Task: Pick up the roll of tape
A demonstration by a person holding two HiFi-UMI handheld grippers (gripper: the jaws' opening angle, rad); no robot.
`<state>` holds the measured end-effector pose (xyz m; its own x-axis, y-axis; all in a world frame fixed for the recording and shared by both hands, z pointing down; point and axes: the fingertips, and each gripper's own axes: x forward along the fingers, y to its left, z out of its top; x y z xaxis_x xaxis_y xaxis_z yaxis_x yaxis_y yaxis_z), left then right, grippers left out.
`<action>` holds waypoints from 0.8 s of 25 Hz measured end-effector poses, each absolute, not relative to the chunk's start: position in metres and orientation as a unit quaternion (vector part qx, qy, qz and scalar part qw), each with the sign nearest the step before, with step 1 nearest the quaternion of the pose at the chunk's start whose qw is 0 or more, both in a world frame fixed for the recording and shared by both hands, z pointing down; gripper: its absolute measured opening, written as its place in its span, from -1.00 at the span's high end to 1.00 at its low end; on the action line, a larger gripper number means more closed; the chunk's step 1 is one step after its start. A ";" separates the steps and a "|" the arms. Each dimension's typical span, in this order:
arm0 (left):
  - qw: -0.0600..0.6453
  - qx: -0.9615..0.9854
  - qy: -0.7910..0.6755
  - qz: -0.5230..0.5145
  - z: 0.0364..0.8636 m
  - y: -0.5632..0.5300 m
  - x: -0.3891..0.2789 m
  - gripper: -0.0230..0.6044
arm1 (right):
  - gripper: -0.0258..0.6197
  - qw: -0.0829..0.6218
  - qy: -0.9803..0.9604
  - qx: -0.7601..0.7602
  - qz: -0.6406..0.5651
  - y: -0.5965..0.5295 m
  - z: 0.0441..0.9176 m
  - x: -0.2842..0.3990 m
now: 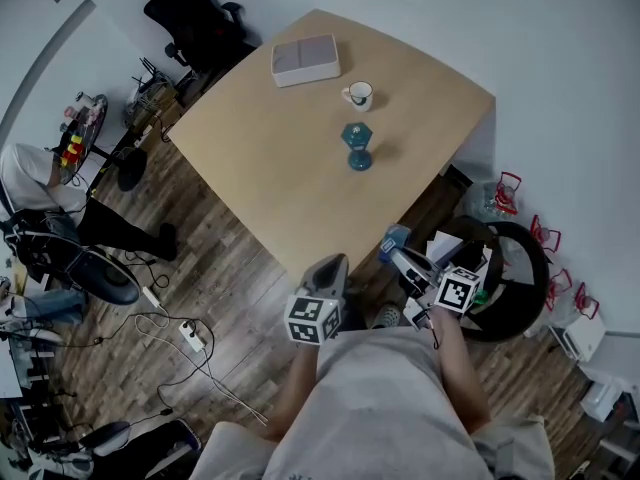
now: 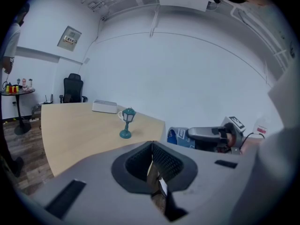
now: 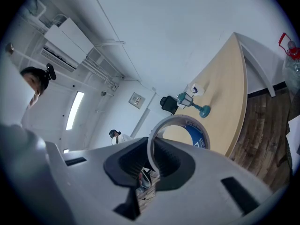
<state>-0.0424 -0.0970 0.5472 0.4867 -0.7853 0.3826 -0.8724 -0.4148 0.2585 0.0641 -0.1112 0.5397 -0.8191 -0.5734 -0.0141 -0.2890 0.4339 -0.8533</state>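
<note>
The roll of tape (image 3: 189,127), a pale ring with a blue printed inner face, stands up between the jaws of my right gripper (image 3: 151,150), which is shut on its wall. In the head view the tape (image 1: 392,243) hangs off the near corner of the wooden table (image 1: 260,168), held out in front of the right gripper (image 1: 408,261). The left gripper (image 1: 331,269) is beside it, just short of the table edge, jaws shut with nothing between them (image 2: 152,146). The left gripper view shows the tape (image 2: 177,136) at the tip of the right gripper.
On the table stand a teal miniature lamp (image 1: 357,146), a white mug (image 1: 359,95) and a flat white box (image 1: 305,59). A black office chair (image 1: 195,13) is beyond it. A person (image 1: 30,173) sits at left. Cables and a power strip (image 1: 190,338) lie on the floor; a black round stand (image 1: 515,283) is at right.
</note>
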 end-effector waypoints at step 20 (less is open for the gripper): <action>0.214 0.838 -0.489 0.110 0.549 -0.097 -0.037 0.91 | 0.78 0.139 0.842 -0.257 -0.454 -0.108 0.542 0.060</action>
<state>-0.0367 -0.0971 0.5492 0.4967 -0.7735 0.3937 -0.8676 -0.4297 0.2504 0.0602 -0.1075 0.5423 -0.8296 -0.5584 -0.0013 -0.3061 0.4567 -0.8353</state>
